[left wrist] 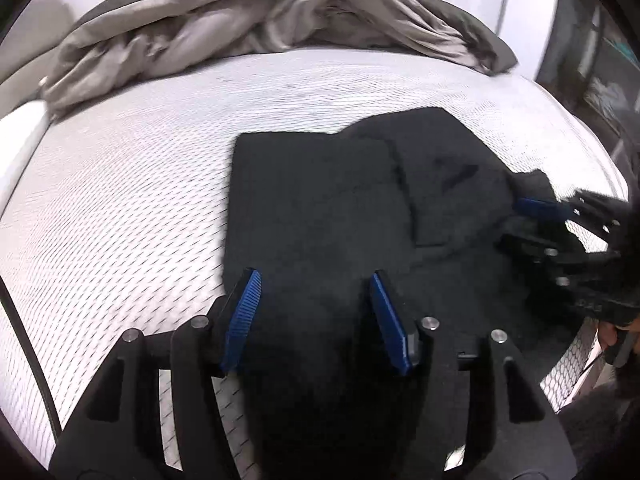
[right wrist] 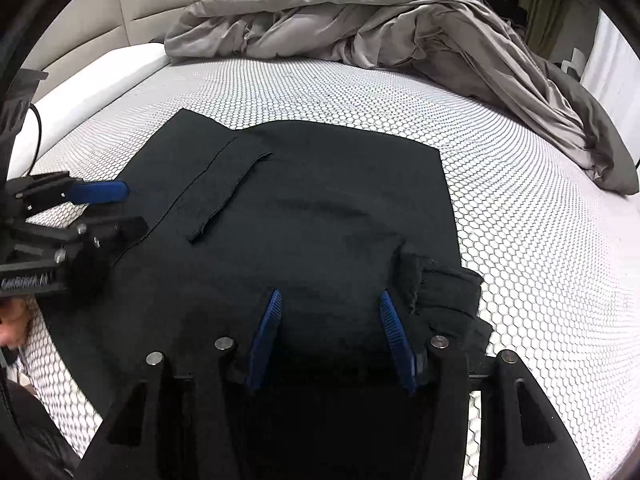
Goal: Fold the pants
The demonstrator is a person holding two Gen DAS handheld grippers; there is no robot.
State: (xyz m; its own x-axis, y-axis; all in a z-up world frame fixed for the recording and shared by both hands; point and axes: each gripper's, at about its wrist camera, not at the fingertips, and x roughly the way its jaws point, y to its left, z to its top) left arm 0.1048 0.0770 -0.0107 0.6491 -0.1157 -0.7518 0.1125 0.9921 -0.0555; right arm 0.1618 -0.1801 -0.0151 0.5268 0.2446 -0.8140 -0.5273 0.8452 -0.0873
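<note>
The black fabric pants (right wrist: 304, 216) lay folded into a squarish bundle on the white mattress with its honeycomb mesh cover (right wrist: 520, 208), near the front edge of the bed, and both tools were right over them. The left tongs (left wrist: 312, 300) hovered above the near left part of the bundle, blue ribbed pads (left wrist: 240, 320) standing apart with dark cloth showing between them but neither pad pressing on it, so released. From the right wrist view those same left tongs (right wrist: 116, 208) came in from the side, one blue pad over the mattress just beside the pants' left edge. The right tongs (right wrist: 328, 328) sat above the near right part of the garment, jaws spread and nothing pinched there either. In the left wrist view the right tongs (left wrist: 532, 220) reached in from the right at the bundle's edge, where a loose bunched end of cloth (right wrist: 448, 296) stuck out past the fold. A pocket flap with a stitched seam (right wrist: 228, 196) ran slantwise across the top layer. At the far side of the bed a crumpled grey-brown duvet (right wrist: 380, 28) was heaped up, well apart from the pants. A beige padded headboard (right wrist: 132, 4) stood at the back left, and a bit of a person's hand (right wrist: 12, 320) showed at the frame's left edge behind the left tool.
</note>
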